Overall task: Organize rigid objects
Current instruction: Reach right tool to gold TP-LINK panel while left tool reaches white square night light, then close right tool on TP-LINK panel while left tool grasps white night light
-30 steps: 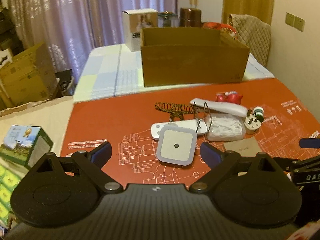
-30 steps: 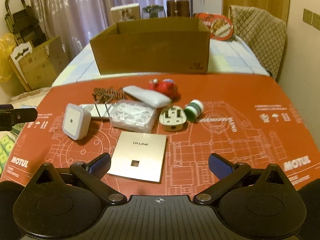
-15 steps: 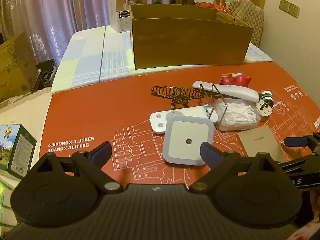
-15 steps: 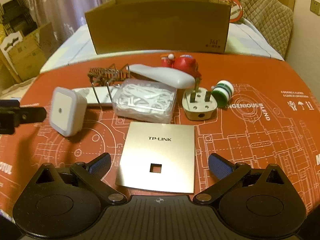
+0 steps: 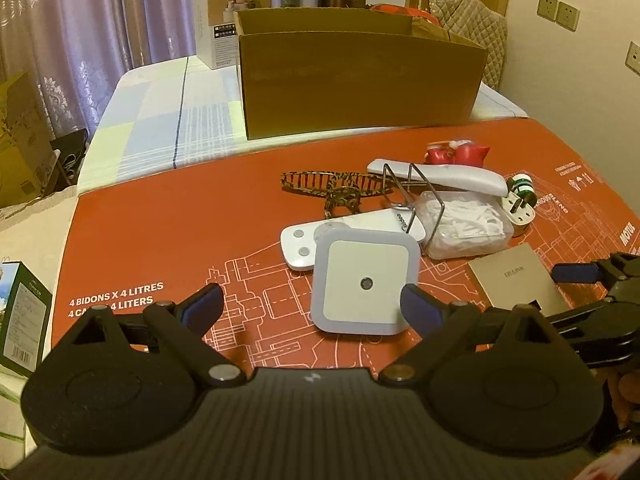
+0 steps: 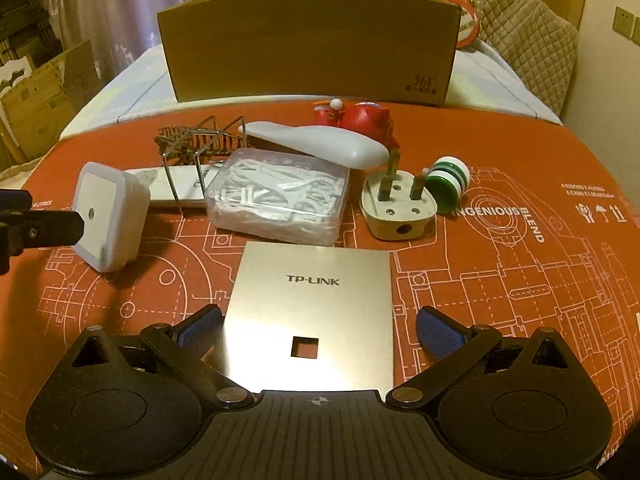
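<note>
My left gripper (image 5: 310,306) is open, and the white square night light (image 5: 366,286) stands just ahead of its right finger, untouched. My right gripper (image 6: 318,326) is open too, its fingers on either side of the near end of the flat TP-LINK plate (image 6: 310,308). Behind these lie a white remote (image 5: 352,236), a clear box of white parts (image 6: 278,198), a wire stand (image 6: 200,164), a dinosaur skeleton model (image 5: 336,186), a long white device (image 6: 316,148), a red toy (image 6: 358,118), a plug (image 6: 396,210) and a green-and-white spool (image 6: 450,184). A brown cardboard box (image 6: 308,62) stands open at the back.
All the items rest on an orange printed mat (image 6: 520,280). A checked cloth (image 5: 168,120) covers the surface behind it. A white carton (image 5: 222,20) and jars stand behind the box. A green carton (image 5: 22,316) sits at the left, a quilted chair (image 6: 528,36) at the right.
Both grippers have moved forward and lower toward the mat. The night light and the TP-LINK plate now sit much closer to the fingers. Nothing has been grasped.
</note>
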`<action>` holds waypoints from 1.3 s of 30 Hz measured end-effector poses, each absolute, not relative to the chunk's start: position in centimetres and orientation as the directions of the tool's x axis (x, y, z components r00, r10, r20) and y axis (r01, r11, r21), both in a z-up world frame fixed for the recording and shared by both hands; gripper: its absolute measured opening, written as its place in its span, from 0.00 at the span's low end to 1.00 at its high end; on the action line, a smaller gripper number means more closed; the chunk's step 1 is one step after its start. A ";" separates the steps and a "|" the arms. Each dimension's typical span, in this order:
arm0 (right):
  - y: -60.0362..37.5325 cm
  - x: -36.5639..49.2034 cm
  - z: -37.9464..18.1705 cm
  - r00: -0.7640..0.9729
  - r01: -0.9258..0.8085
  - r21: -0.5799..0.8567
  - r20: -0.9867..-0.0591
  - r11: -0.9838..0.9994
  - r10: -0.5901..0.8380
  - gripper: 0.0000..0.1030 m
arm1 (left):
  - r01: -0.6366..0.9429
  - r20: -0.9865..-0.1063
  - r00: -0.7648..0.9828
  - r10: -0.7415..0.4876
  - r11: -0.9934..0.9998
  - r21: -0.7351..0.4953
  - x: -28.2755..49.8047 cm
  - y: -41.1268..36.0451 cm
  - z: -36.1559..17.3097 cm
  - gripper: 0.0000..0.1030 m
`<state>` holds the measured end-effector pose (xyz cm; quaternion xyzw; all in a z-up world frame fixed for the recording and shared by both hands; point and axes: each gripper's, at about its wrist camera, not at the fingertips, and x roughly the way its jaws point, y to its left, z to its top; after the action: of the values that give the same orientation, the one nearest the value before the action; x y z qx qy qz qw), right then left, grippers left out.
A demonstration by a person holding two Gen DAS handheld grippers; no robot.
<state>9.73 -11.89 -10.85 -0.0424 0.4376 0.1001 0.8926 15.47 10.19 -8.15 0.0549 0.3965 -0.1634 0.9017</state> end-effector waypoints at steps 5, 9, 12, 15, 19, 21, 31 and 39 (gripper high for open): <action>-11.4 9.8 -10.5 0.602 -0.226 0.011 -0.785 0.974 0.149 0.82 | 0.343 -0.730 0.631 -0.263 0.939 -0.042 15.5 10.2 -8.0 0.91; -11.7 9.7 -10.5 0.601 -0.216 0.017 -0.785 0.976 0.147 0.81 | 0.371 -0.730 0.621 -0.286 0.927 -0.047 15.4 9.8 -7.8 0.90; -12.1 9.6 -10.4 0.600 -0.208 0.021 -0.787 0.978 0.144 0.81 | 0.396 -0.730 0.612 -0.304 0.917 -0.050 15.3 9.3 -7.8 0.89; -12.5 9.4 -10.1 0.603 -0.213 0.019 -0.784 0.977 0.147 0.81 | 0.422 -0.733 0.594 -0.332 0.904 -0.068 15.2 8.9 -7.9 0.87; -12.8 9.3 -9.7 0.613 -0.213 0.018 -0.776 0.977 0.148 0.81 | 0.441 -0.738 0.591 -0.325 0.897 -0.042 15.2 7.9 -8.3 0.85; -13.0 9.4 -9.4 0.619 -0.213 0.017 -0.771 0.977 0.148 0.81 | 0.440 -0.743 0.591 -0.313 0.897 -0.028 15.4 7.5 -8.5 0.83; -13.4 9.7 -9.1 0.625 -0.206 0.018 -0.767 0.978 0.146 0.81 | 0.426 -0.736 0.626 -0.258 0.904 0.045 15.8 6.3 -8.9 0.68; -13.4 9.8 -9.2 0.624 -0.212 0.017 -0.767 0.977 0.149 0.81 | 0.422 -0.735 0.635 -0.238 0.904 0.072 15.7 5.5 -9.3 0.62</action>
<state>9.79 -13.44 -9.17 -0.0375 0.4220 0.1001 0.9003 15.74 5.51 -9.26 0.1194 0.3857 -0.1842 0.8961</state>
